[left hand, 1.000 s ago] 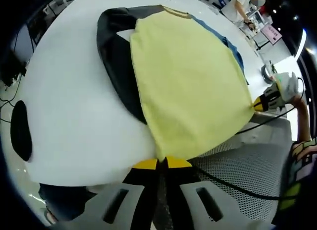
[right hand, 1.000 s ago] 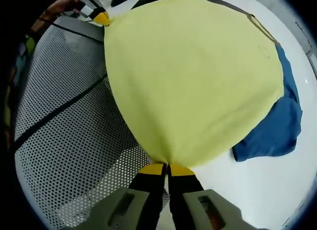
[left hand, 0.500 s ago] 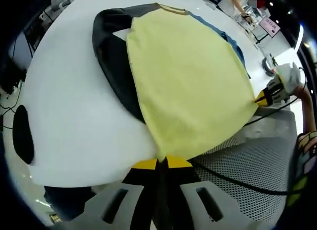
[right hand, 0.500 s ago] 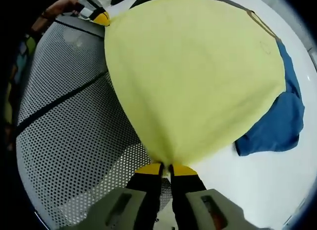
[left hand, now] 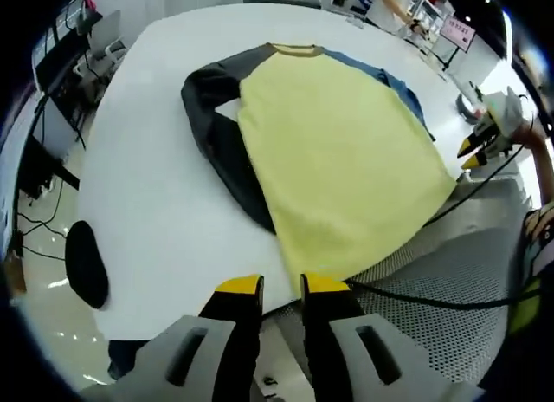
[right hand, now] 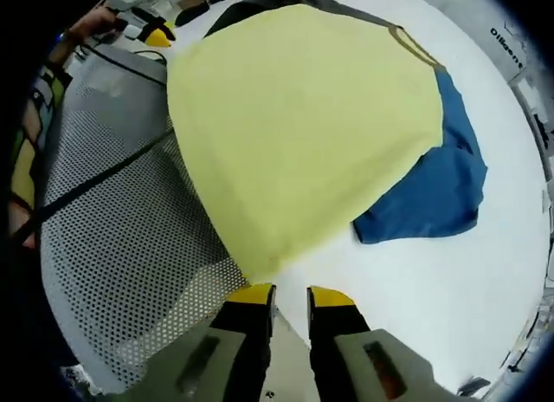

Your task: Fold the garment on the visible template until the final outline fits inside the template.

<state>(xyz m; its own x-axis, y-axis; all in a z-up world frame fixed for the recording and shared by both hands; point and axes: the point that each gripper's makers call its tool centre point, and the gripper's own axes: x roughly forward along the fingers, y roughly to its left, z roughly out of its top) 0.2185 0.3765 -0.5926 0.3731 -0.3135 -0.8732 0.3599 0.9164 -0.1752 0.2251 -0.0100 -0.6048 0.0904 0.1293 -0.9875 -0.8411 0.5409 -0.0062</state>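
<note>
A T-shirt with a yellow body [left hand: 338,159] lies flat on the white table [left hand: 156,185]. Its dark grey sleeve [left hand: 212,116] spreads to one side and its blue sleeve [left hand: 394,77] to the other. My left gripper [left hand: 281,288] stands open just short of the hem corner, holding nothing. In the right gripper view the yellow body [right hand: 286,116] and blue sleeve [right hand: 424,194] lie ahead, and my right gripper [right hand: 292,298] is open just off the other hem corner. Across the hem the right gripper [left hand: 485,138] appears in the left gripper view, and the left gripper [right hand: 156,34] in the right gripper view.
A grey perforated mesh surface [left hand: 441,289] sits below the table edge along the hem, with a black cable [left hand: 407,302] running across it. A black oval object [left hand: 86,263] lies beyond the table's left side. A person's arm [left hand: 537,159] holds the right gripper.
Both grippers have opened, let go of the yellow hem corners and drawn back a little. The hem now rests at the table edge.
</note>
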